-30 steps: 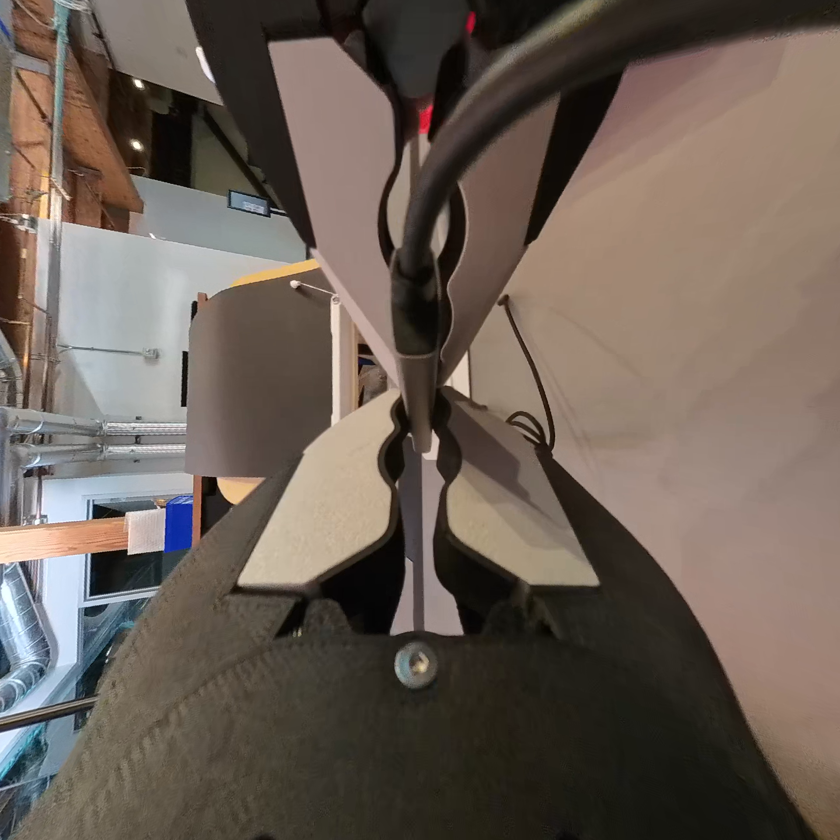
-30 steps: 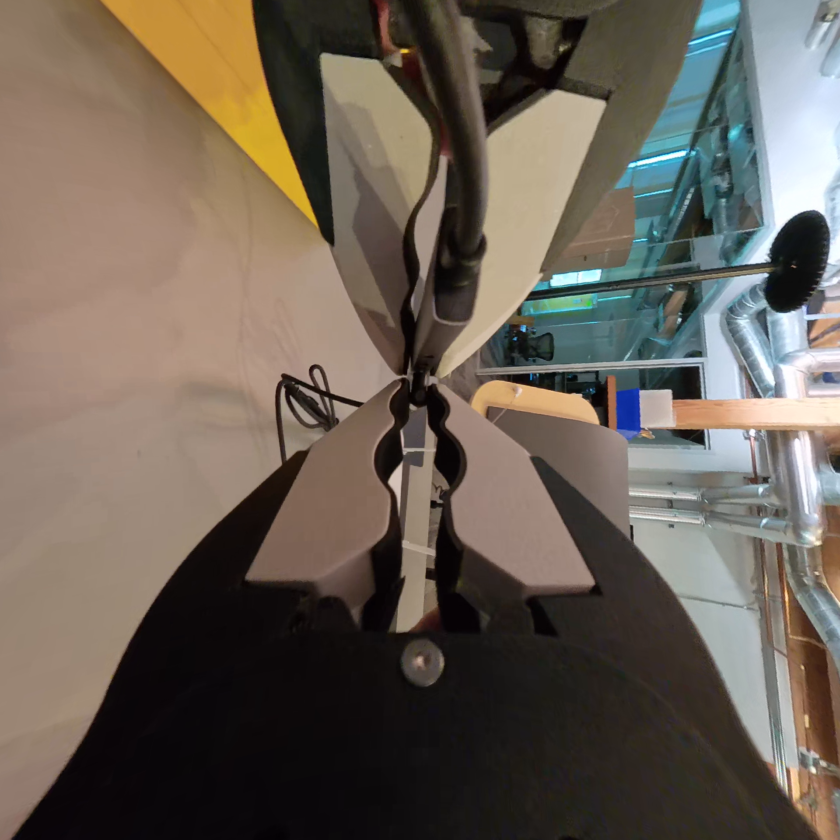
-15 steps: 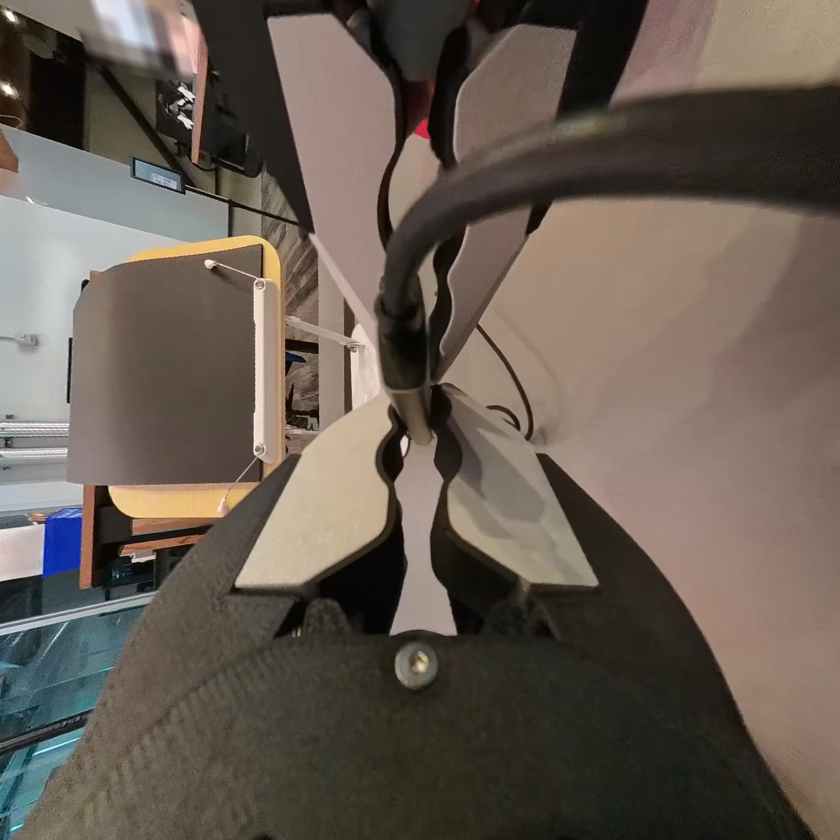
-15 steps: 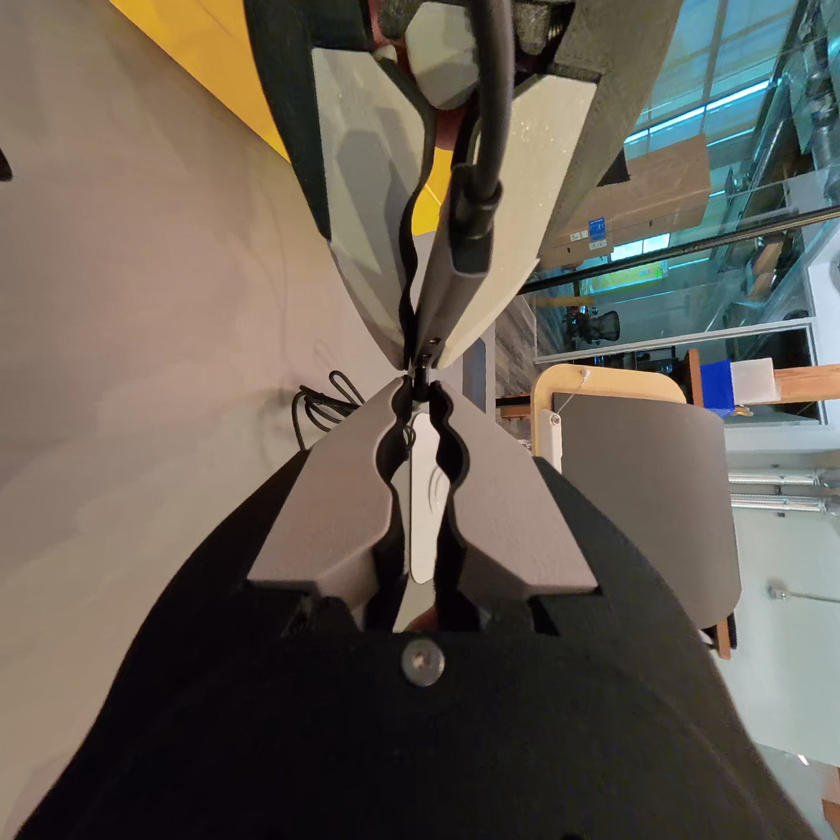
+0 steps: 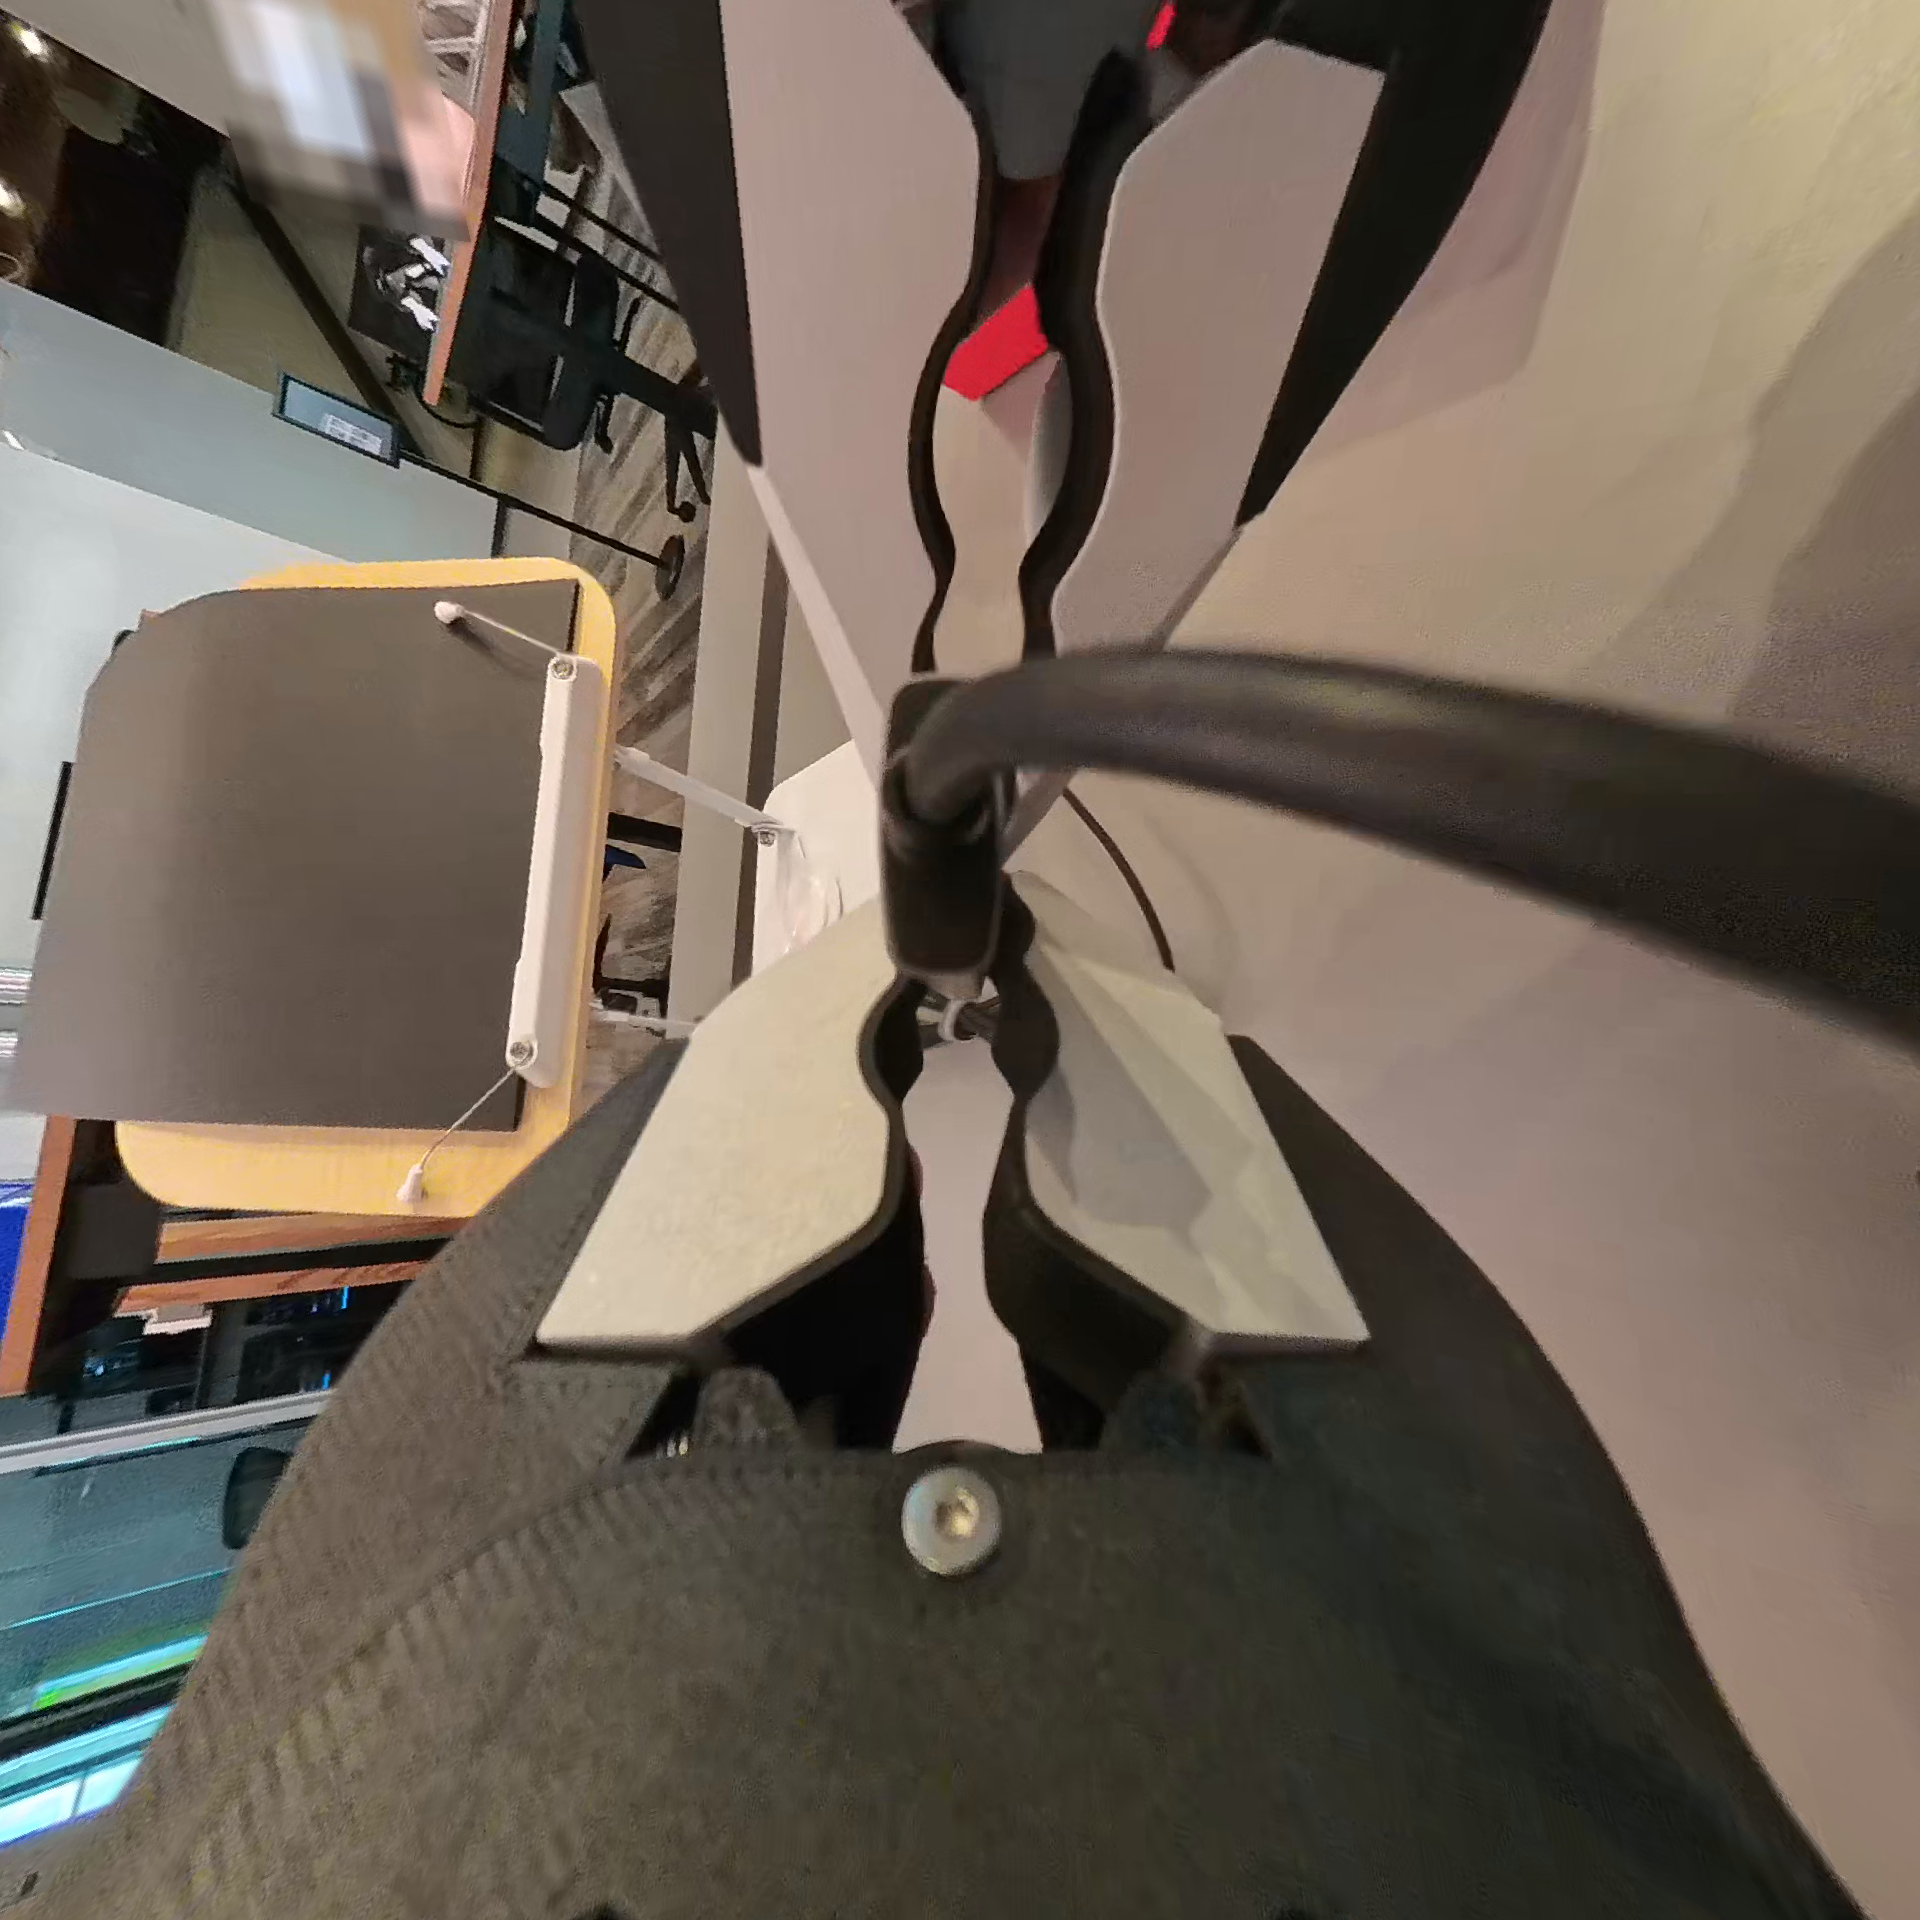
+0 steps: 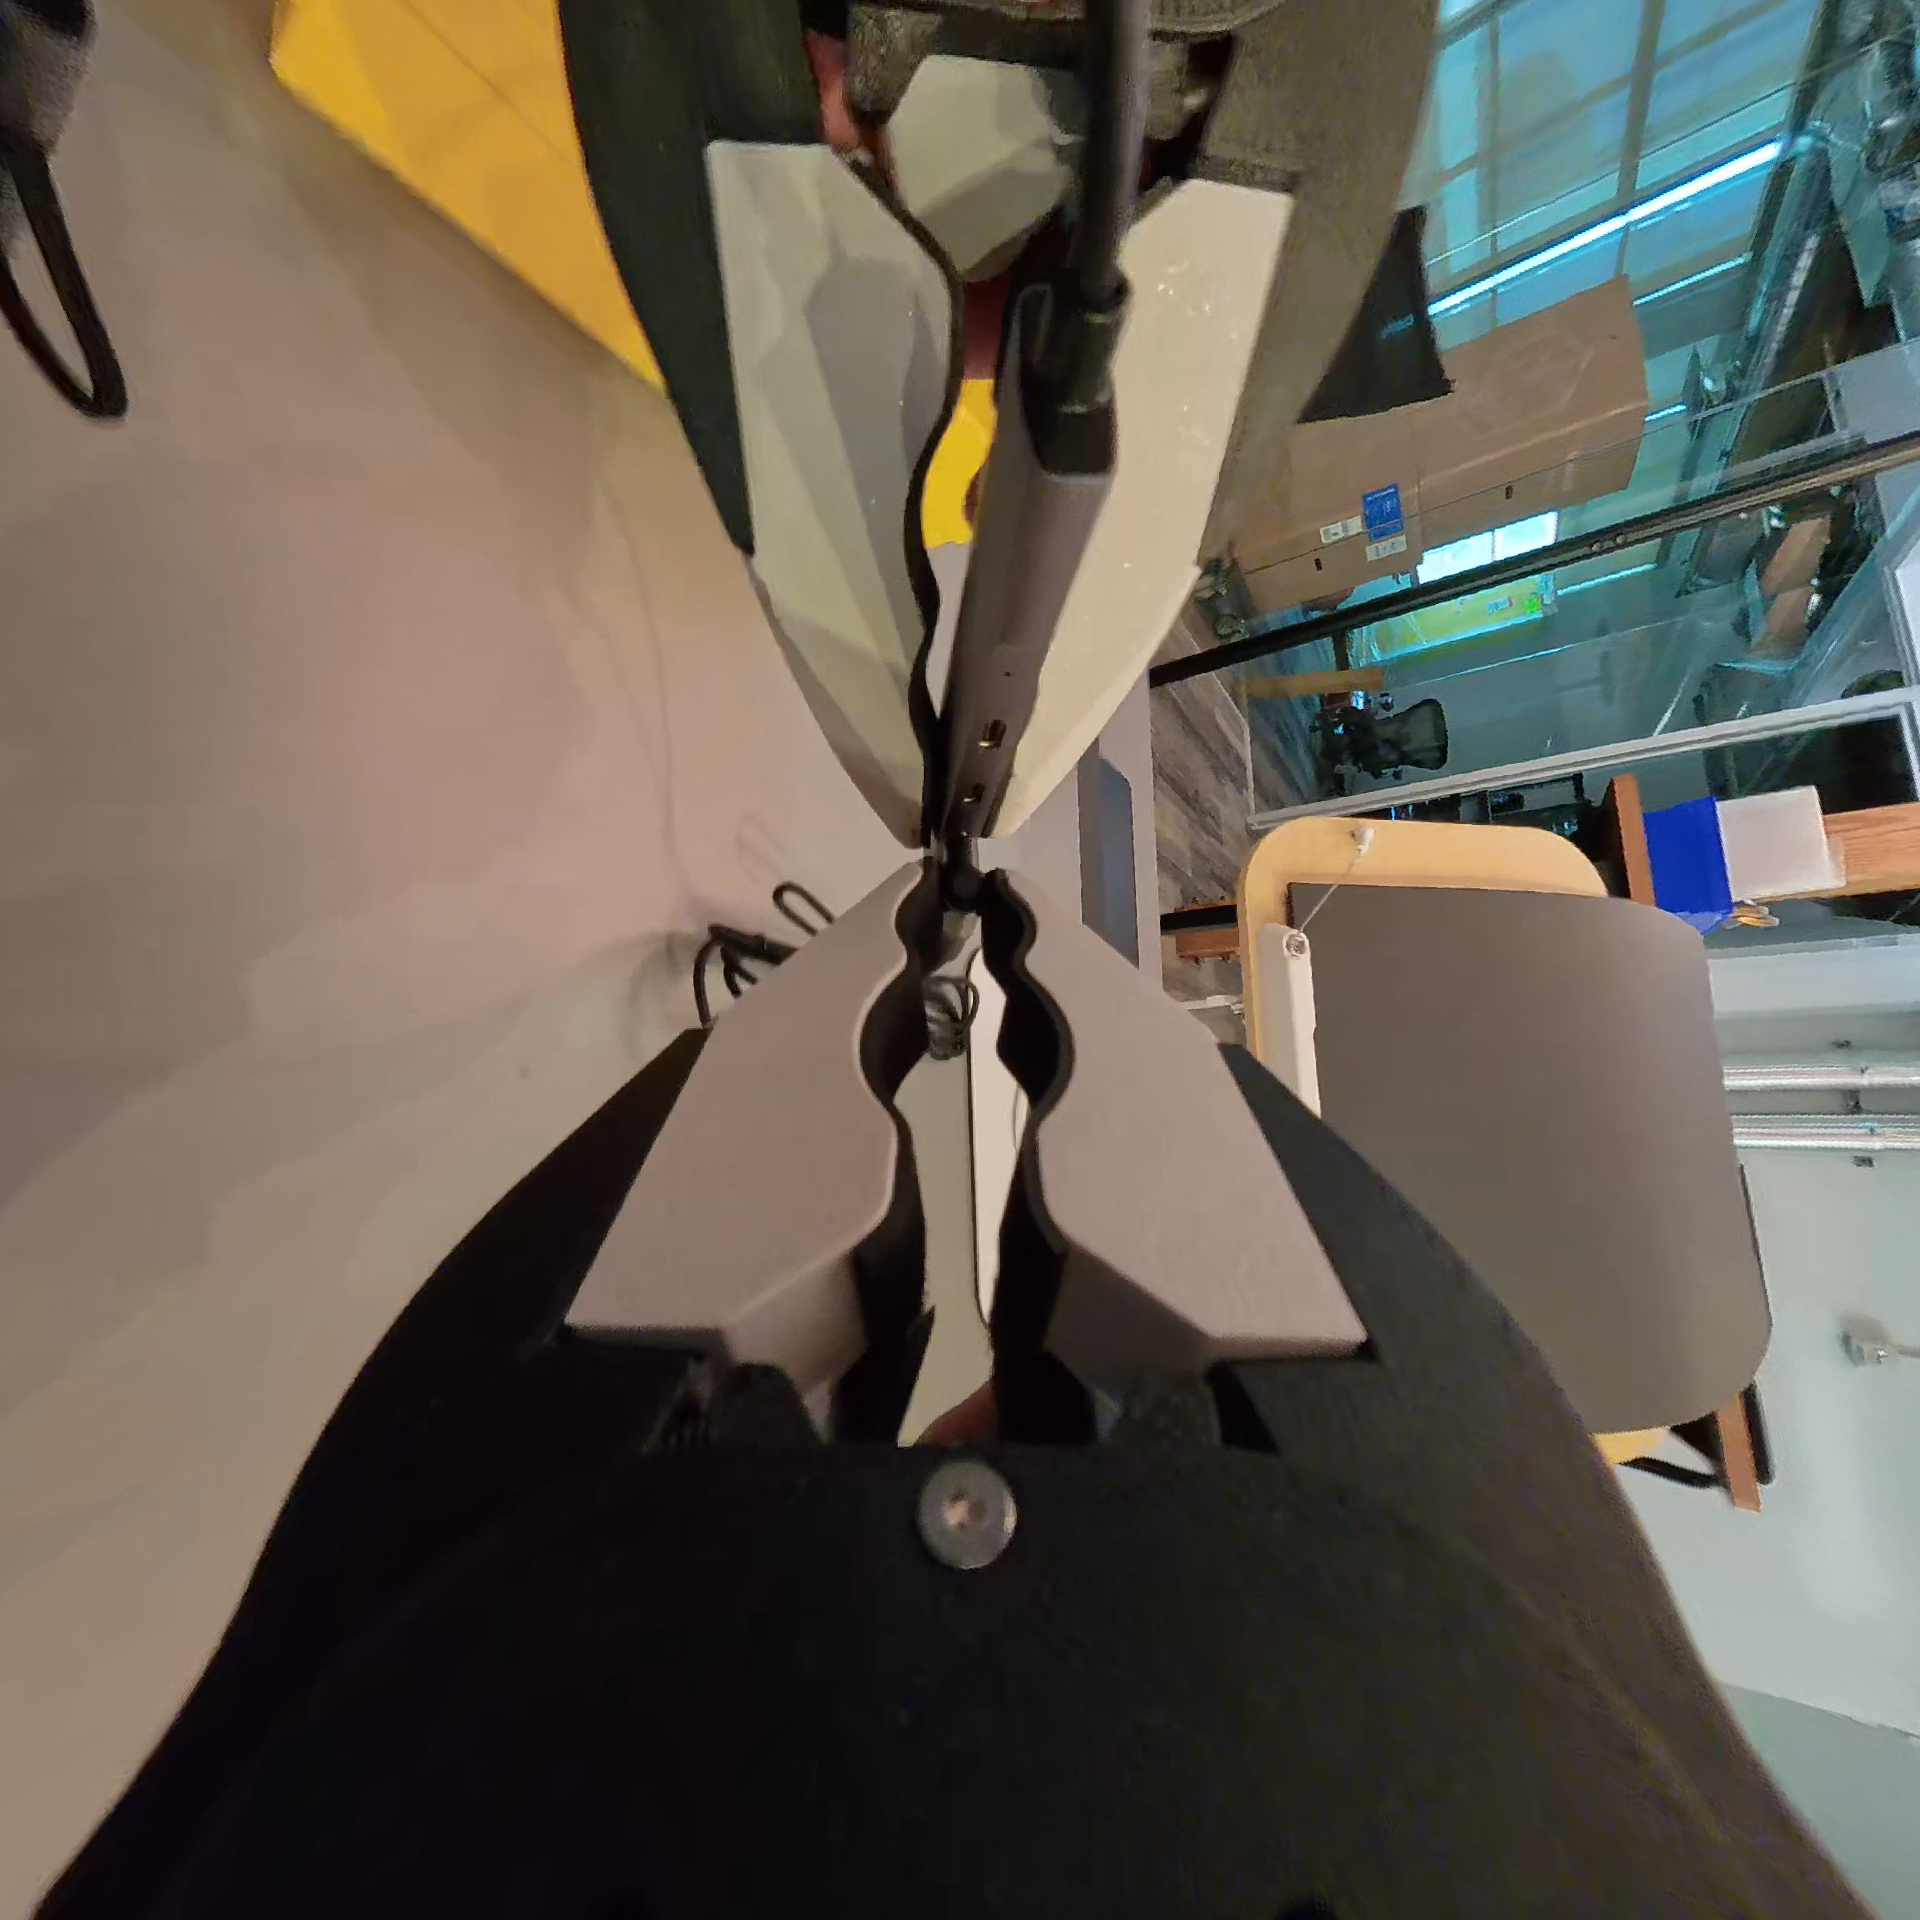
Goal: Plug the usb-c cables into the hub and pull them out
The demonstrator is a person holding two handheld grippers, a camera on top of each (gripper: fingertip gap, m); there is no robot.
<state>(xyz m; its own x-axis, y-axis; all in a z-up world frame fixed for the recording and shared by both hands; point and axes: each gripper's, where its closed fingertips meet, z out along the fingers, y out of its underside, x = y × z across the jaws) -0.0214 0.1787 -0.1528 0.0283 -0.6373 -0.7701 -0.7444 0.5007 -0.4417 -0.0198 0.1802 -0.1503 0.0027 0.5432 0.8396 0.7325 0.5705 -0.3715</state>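
In the right wrist view, my left gripper (image 6: 961, 831) comes in from the top, shut on the port end of a slim grey hub (image 6: 1023, 623). The hub's thick black cable (image 6: 1107, 208) runs up and away. My right gripper (image 6: 961, 896) is shut on a small black usb-c plug (image 6: 958, 883), which touches the hub's end face. I cannot tell if it is seated. In the left wrist view, my left gripper (image 5: 954, 930) pinches the hub, seen end-on with its black sleeve (image 5: 935, 883). The cable (image 5: 1455, 769) sweeps right. The right gripper's fingers (image 5: 831, 312) are behind it.
A pale table (image 6: 312, 935) lies beneath, also showing in the left wrist view (image 5: 1558, 1247). A thin black cable coil (image 6: 743, 956) rests on it. A chair with a dark back (image 6: 1507, 1143) stands beyond the table edge, also in the left wrist view (image 5: 312, 852). A yellow surface (image 6: 468, 156) lies far left.
Both grippers have swung round together, tips still meeting, so the chair has come further into both views. In the left wrist view the hub's sleeve has dropped to my fingertips and its cable now crosses the frame.
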